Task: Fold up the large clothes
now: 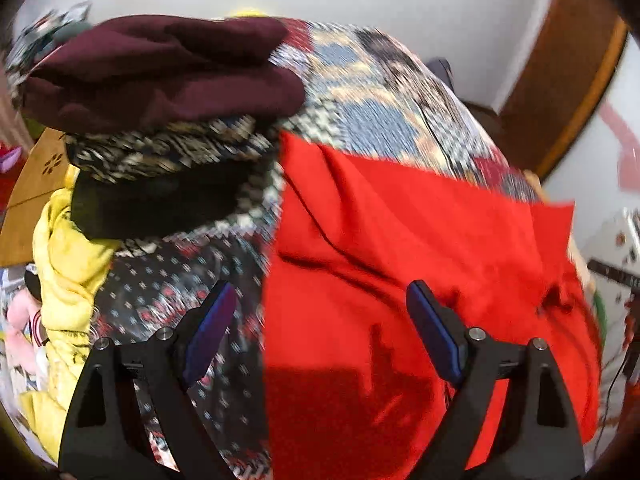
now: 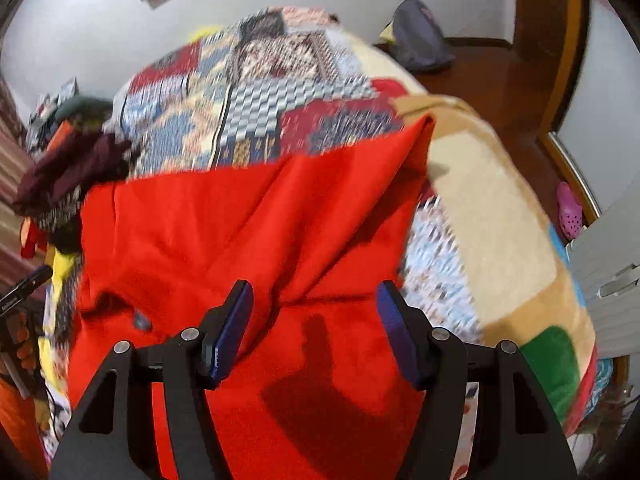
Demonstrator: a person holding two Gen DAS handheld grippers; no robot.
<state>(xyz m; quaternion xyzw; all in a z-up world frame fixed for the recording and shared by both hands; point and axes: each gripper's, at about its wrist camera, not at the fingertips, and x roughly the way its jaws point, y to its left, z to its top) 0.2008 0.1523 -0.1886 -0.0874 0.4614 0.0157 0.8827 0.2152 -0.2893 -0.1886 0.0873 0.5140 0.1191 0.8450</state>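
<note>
A large bright red garment [image 1: 420,280] lies spread and creased on a patterned bedspread [image 1: 372,92]. My left gripper [image 1: 320,300] hovers above the garment's left edge, open wide, nothing between its blue pads. In the right wrist view the same red garment [image 2: 248,232] fills the middle, with one corner folded up toward the far right. My right gripper [image 2: 316,300] hangs over its near part, open, with no cloth caught between the fingers.
A stack of folded clothes with a maroon piece [image 1: 160,68] on top sits at the left. A yellow garment [image 1: 68,264] lies beside it. A beige blanket [image 2: 500,216] covers the bed's right side; a pink shoe [image 2: 570,210] and a grey bag [image 2: 420,36] lie on the floor.
</note>
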